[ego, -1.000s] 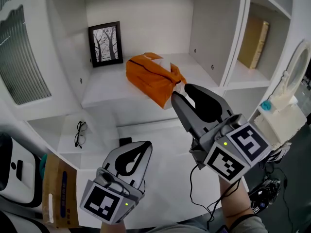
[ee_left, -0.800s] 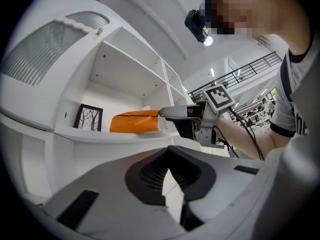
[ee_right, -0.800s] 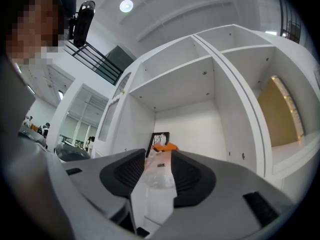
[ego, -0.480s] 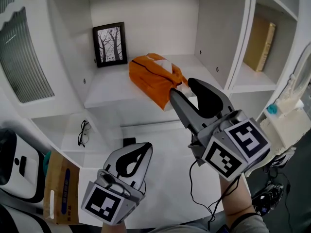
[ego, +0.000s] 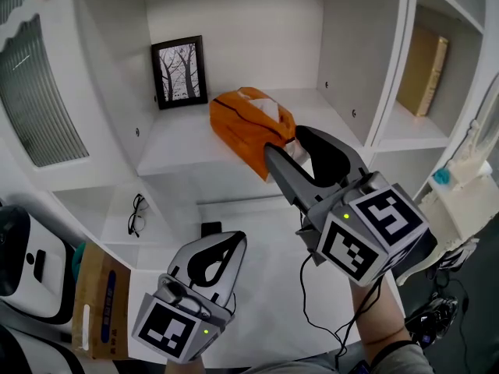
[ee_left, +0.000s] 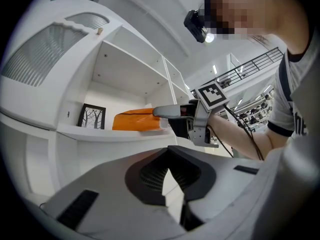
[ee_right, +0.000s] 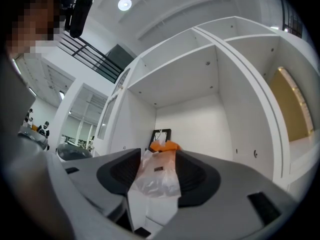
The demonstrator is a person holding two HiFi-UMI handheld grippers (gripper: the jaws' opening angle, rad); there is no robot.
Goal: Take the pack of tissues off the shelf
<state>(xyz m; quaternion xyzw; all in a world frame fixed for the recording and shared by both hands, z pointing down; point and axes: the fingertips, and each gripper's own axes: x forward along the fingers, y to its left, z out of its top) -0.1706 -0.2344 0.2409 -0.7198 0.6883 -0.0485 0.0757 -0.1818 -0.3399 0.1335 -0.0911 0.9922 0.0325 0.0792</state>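
1. Because its jaws had just been opening, the right gripper (ego: 286,140) stood spread wide, neither pad pressing on anything.
2. Between those fingers lay the near end of the pack of tissues (ego: 248,121), a loose flap of clear plastic, straddled but not pinched as far as either view showed.
3. Beyond the fingertips, the orange bulk of the pack rested on the shelf (ego: 168,148), with a picture frame (ego: 179,71) upright farther back against the wall.
4. That widening read as preparation: the grasp had not been made and the pack had not left the shelf. Closing on the pack seemed the next move, and thin plastic alone might slip or stretch.
5. Below and left of the right fingers, the left gripper (ego: 235,237) hung well short of the shelf, its jaws together and empty.
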